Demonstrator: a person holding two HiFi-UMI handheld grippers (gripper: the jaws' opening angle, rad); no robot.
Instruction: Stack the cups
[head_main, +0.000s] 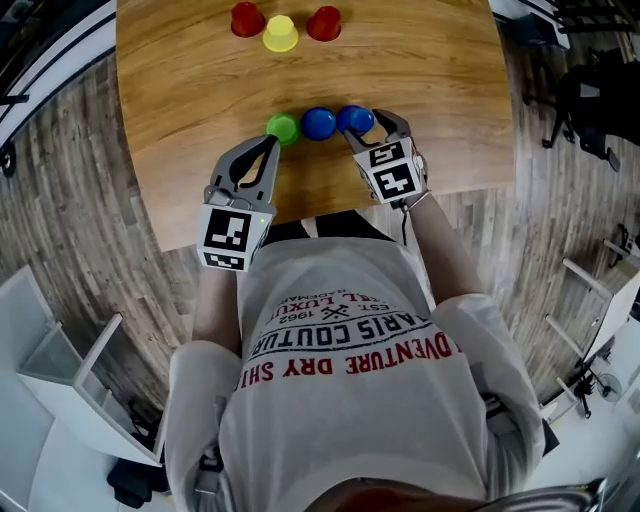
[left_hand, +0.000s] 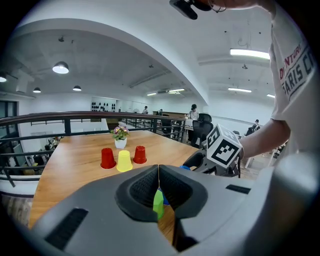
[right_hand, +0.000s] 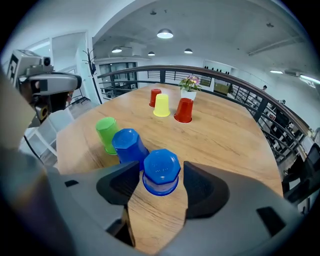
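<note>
The blue cup (right_hand: 161, 171) sits upside down on the wooden table (head_main: 430, 90), right between the jaws of the right gripper (right_hand: 161, 176). Those jaws are spread wide with a bit of air either side, so nothing's grabbed. At its 10 o'clock in the right gripper view there's a second blue cup (right_hand: 129, 145), then the green cup (right_hand: 106, 134), all in a row by the table's near edge. The left gripper (left_hand: 159, 171) is pinched closed on nothing, with the green cup just past its tips. Way off toward 12 o'clock is a yellow cup (head_main: 280, 33), with a red cup (head_main: 247, 19) at its 10, the other red cup (head_main: 324, 22) at its 2, and a flower pot (right_hand: 188, 91) further out. The room has a wood-plank floor (head_main: 90, 200), a black railing (right_hand: 235, 82) and a white arched ceiling (left_hand: 125, 55) with round lights (left_hand: 60, 67).
</note>
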